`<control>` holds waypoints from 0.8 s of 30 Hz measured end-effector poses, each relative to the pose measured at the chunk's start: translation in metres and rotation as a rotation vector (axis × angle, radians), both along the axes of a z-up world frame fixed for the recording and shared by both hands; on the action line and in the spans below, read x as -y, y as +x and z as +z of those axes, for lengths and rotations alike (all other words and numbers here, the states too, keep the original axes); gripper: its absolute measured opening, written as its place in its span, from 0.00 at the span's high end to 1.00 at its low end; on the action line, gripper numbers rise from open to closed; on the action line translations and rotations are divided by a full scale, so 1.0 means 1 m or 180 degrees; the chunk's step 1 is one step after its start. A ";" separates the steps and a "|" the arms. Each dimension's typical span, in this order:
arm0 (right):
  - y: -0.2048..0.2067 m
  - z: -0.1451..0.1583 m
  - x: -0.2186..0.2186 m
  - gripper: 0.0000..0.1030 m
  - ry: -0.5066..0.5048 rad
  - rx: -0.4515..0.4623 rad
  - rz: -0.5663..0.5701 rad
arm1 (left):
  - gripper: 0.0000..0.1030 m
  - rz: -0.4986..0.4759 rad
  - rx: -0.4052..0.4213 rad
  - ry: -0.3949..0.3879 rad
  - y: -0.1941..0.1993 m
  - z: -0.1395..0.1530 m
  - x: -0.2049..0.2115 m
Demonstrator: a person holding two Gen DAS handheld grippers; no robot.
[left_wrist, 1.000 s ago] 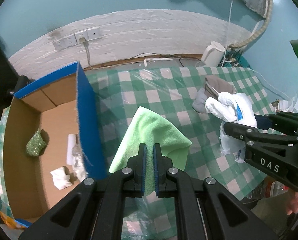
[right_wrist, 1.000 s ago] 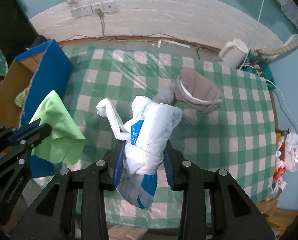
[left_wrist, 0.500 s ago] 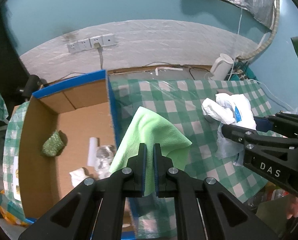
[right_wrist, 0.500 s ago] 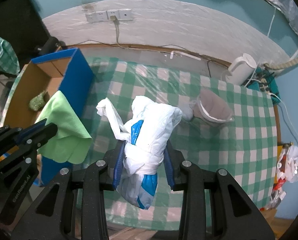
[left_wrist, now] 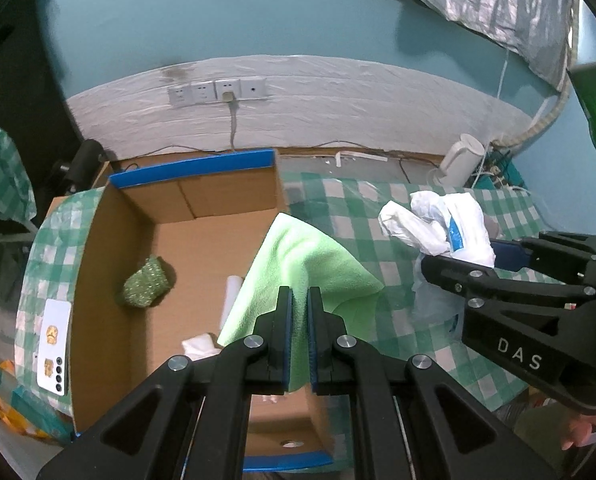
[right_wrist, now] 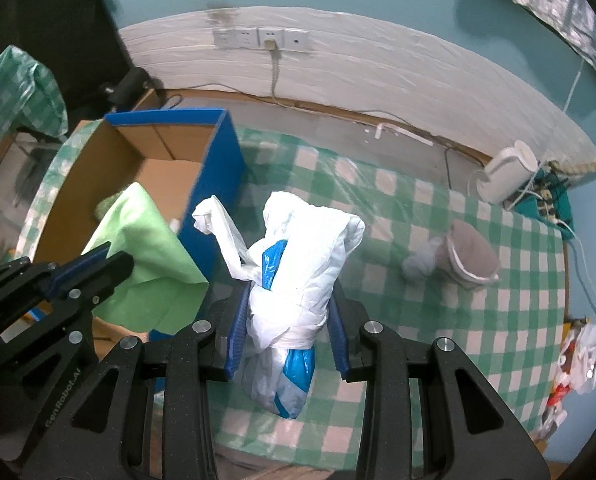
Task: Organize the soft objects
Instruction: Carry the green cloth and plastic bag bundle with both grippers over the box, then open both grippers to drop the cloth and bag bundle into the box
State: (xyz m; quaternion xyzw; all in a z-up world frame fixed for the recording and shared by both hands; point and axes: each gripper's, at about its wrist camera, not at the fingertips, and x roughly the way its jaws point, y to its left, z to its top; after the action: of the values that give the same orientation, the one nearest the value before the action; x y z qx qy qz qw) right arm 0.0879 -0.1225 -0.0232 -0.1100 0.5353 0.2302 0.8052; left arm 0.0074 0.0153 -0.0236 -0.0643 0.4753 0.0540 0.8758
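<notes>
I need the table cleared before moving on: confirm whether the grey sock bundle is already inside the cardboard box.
No, the grey sock bundle lies on the checked tablecloth, well apart from the cardboard box.

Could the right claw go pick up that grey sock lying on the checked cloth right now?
Probably not yet. The right claw is shut on a white plastic bag, so its jaws are full. Nothing lies between it and the grey sock; it would have to drop the bag first.
</notes>
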 end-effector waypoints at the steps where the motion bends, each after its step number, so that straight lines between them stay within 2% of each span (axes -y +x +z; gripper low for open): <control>1: -0.001 0.001 -0.005 0.66 0.0002 0.0006 0.0020 | 0.93 0.0019 0.0008 -0.0013 -0.001 0.001 -0.004; 12: -0.008 0.006 -0.053 0.66 0.0010 0.0033 0.0236 | 0.93 0.0253 0.0029 -0.0064 -0.014 0.000 -0.048; 24: -0.017 -0.004 -0.108 0.66 -0.0047 -0.0028 0.0485 | 0.93 0.0524 -0.0142 -0.0056 -0.024 -0.021 -0.093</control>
State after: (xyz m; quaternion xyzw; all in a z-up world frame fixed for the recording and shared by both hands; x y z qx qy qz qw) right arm 0.0712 -0.0144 -0.0268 -0.1554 0.5306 0.2874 0.7822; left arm -0.0169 0.1081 -0.0446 -0.1095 0.4883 0.1230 0.8570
